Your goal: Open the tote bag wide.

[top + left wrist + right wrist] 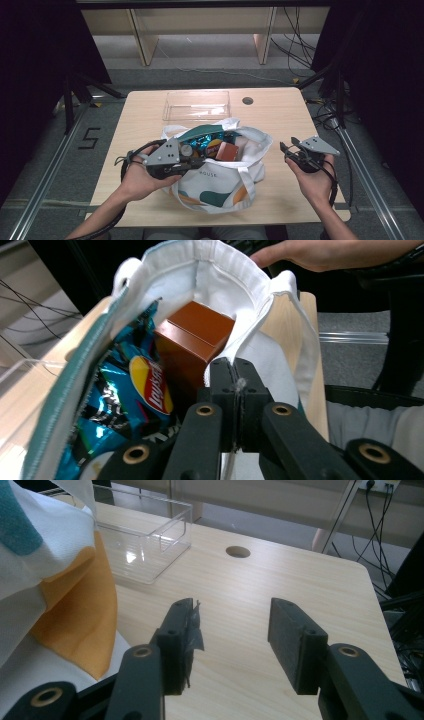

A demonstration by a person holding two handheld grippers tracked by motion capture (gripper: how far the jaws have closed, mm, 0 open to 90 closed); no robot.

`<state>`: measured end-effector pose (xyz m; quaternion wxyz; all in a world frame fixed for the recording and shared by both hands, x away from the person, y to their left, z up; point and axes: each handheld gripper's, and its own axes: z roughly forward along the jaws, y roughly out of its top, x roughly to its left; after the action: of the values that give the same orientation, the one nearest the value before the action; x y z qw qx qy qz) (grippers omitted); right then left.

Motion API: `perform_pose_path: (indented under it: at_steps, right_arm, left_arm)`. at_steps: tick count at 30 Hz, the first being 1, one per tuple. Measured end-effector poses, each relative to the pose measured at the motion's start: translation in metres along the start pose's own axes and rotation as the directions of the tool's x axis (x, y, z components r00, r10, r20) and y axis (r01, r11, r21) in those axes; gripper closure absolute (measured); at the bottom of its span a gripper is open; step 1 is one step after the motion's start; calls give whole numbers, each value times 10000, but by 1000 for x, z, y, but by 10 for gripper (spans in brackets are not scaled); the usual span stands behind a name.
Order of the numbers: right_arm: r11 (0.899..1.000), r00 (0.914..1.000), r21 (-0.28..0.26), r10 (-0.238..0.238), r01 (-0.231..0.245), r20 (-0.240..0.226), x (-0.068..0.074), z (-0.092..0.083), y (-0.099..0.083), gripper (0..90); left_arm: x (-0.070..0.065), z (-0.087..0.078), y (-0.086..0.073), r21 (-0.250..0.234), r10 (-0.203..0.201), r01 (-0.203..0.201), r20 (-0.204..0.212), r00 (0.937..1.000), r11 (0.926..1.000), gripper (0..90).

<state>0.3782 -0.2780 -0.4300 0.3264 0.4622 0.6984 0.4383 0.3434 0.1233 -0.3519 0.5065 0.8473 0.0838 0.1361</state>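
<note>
- A white tote bag (pixel 220 187) with teal and orange patches stands open near the front middle of a pale wooden surface (pixel 280 115).
- The left claw (pixel 233 385) is clenched on the bag's near rim, its two black jaws pressed together with the white cloth edge pinched between them.
- In the high view, the left claw (pixel 192 162) sits at the bag's left front edge, held by the person's left hand (pixel 137 180).
- Inside the bag, a brown box (pixel 192 347) stands tilted against the white lining, just beyond the pinched rim.
- A blue crisp packet (pixel 132 400) with a red and yellow logo lies touching the box on its left.
- A small round lid (pixel 186 149) shows beside the packet in the high view.
- The right claw (pixel 232 630) is released, jaws well apart over bare wood with nothing between them.
- It hovers to the right of the bag, apart from it, in the person's right hand (pixel 315 177).
- A clear plastic box (pixel 196 105) sits on the surface just behind the bag.
- A round hole (pixel 247 100) in the surface lies to the right of the clear box.
</note>
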Motion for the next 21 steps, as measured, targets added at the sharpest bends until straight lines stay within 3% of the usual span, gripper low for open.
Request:
perform_pose_path:
  at_steps: [4, 6, 7, 8, 9, 11, 16, 17, 21]
  right_arm:
    - [9999, 10000, -107, 65, -64, 74, 0, 1, 0, 535]
    - [9999, 9999, -134, -78, 79, 87, -1, 1, 0, 534]
    - [9998, 9999, -146, -152, 152, 32, -2, 2, 0, 534]
    - [9998, 9997, -19, 209, -209, 92, 1, 0, 0, 534]
    - [9997, 9997, -9, 240, -240, 88, 1, 1, 0, 534]
    - [9999, 10000, 145, 20, -20, 3, -1, 0, 0, 533]
    - [9998, 10000, 198, 31, -31, -6, 0, 0, 0, 531]
    - [9995, 9996, 120, -287, 287, -60, -2, 2, 0, 530]
    - [9995, 9996, 136, -290, 290, -33, -3, 2, 0, 529]
  left_arm:
    - [-3, 3, -3, 334, -221, 214, 209, 9995, 9992, 883]
    - [-4, 4, -3, 398, -127, 115, 295, 9995, 9991, 883]
    - [-8, 6, -4, 548, -166, 136, 535, 9984, 9984, 883]
    - [-8, 6, -4, 548, -166, 136, 535, 9984, 9984, 883]
    - [-12, 7, -5, 680, -156, 109, 678, 9976, 9976, 883]
    - [-16, 10, -7, 791, -203, 142, 771, 9968, 9968, 883]
    - [-18, 13, -12, 976, -512, 425, 885, 9948, 9943, 883]
    - [-19, 15, -14, 1122, -571, 451, 1060, 9927, 9927, 883]
    - [-23, 21, -19, 1425, -739, 553, 1292, 9889, 9883, 883]
